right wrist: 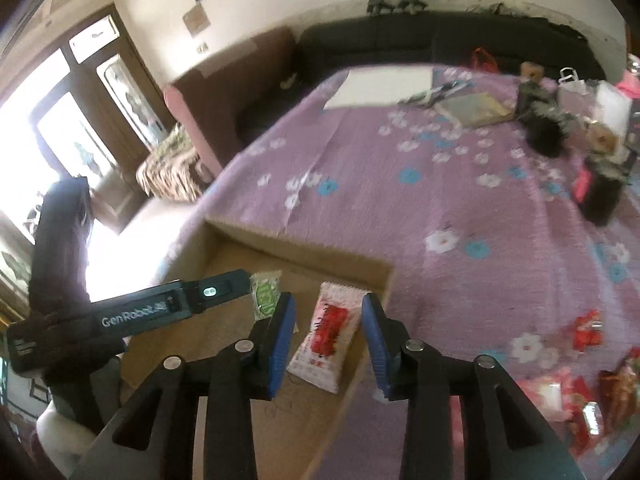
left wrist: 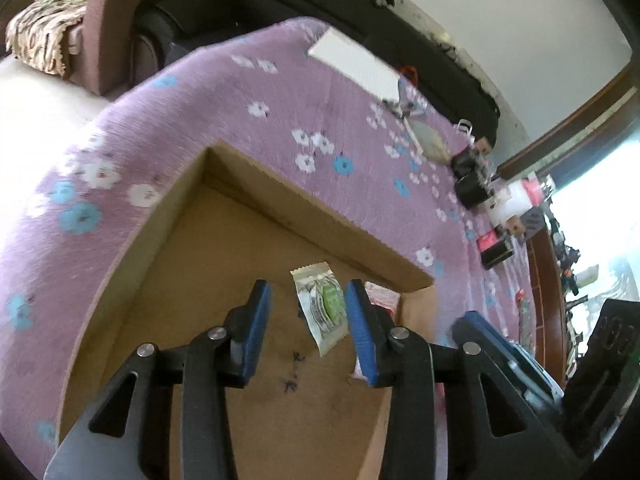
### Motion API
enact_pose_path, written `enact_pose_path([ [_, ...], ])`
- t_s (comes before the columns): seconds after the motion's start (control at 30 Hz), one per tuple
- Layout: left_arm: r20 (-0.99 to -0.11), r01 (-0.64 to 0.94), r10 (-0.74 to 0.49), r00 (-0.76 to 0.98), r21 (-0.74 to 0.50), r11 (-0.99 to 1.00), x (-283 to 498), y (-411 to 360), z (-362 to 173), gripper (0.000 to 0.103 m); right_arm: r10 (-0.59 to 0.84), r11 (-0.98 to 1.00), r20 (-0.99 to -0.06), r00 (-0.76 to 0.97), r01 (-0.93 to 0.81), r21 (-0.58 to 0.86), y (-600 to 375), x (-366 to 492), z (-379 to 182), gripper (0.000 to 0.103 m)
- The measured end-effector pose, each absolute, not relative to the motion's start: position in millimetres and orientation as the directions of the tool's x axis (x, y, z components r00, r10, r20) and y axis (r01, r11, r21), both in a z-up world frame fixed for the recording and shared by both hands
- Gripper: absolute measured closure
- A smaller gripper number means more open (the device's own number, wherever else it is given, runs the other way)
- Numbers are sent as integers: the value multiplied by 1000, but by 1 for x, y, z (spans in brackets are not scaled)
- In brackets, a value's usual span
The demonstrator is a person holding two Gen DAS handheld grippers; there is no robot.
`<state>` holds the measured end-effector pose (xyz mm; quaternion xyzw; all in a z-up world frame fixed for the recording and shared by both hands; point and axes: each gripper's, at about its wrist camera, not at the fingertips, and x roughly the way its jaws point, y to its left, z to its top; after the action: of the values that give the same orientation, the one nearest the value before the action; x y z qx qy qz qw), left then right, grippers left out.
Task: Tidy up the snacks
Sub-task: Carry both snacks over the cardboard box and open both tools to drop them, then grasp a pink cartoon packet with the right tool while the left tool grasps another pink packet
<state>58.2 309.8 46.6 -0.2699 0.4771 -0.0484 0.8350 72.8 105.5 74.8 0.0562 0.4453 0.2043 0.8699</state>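
The green snack packet (left wrist: 324, 312) sits between your left gripper (left wrist: 310, 332) pads, jaws apart, not pinching. The red snack packet (right wrist: 328, 336) sits between your spread right gripper (right wrist: 328, 344). Both are over the cardboard box (left wrist: 248, 168), walls close. Purple blanket (left wrist: 280, 92) lies beyond.

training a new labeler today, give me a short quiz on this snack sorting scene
1. True or false: the green snack packet is pinched tight by the left gripper.
2. Which packet sits between the right gripper fingers? A) red and white snack packet B) blue packet C) yellow packet
3. Fill in: both packets are over the open ____ box.

Key: 1 false, the pads stand clear of it. 2 A. 3 cardboard.
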Motion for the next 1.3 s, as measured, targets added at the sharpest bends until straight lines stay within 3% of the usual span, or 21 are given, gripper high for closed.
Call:
enact_pose_path([
  [0.1,-739,-157,-349,577,-519,840,28,310,71,66,390,919,-730,562,-280,276,75,63,90,64],
  [0.17,-715,-130,-362,598,-532,836,7,306,84,55,362,932,-725,586,-249,264,47,56,95,63],
  [0.23,-688,-105,-366,627,-540,835,-21,298,97,36,320,947,-732,601,-212,239,20,50,94,63],
  [0.27,-676,-90,-369,638,-542,836,-31,294,102,34,291,957,-742,604,-191,220,8,48,90,63],
  [0.47,-642,-1,-364,675,-494,869,-78,256,117,34,249,968,-796,551,-115,223,-28,45,54,61],
  [0.67,-633,51,-392,668,-486,872,-94,228,117,34,227,973,-813,537,-159,167,0,56,42,64],
  [0.8,-640,65,-392,661,-472,879,-100,219,118,34,251,956,-850,462,-255,143,22,51,25,77],
  [0.9,-649,72,-385,656,-454,888,-104,217,115,34,309,911,-861,403,-386,146,31,24,23,77],
  [1.0,-654,74,-396,645,-462,884,-105,215,110,34,411,844,-864,291,-480,240,21,-11,24,76],
  [1.1,-658,83,-414,629,-473,877,-107,208,106,34,489,830,-823,288,-442,339,-12,-31,34,76],
  [1.3,-685,183,-412,601,-384,905,-112,170,100,34,401,915,-791,462,-232,329,-85,-61,50,68],
])
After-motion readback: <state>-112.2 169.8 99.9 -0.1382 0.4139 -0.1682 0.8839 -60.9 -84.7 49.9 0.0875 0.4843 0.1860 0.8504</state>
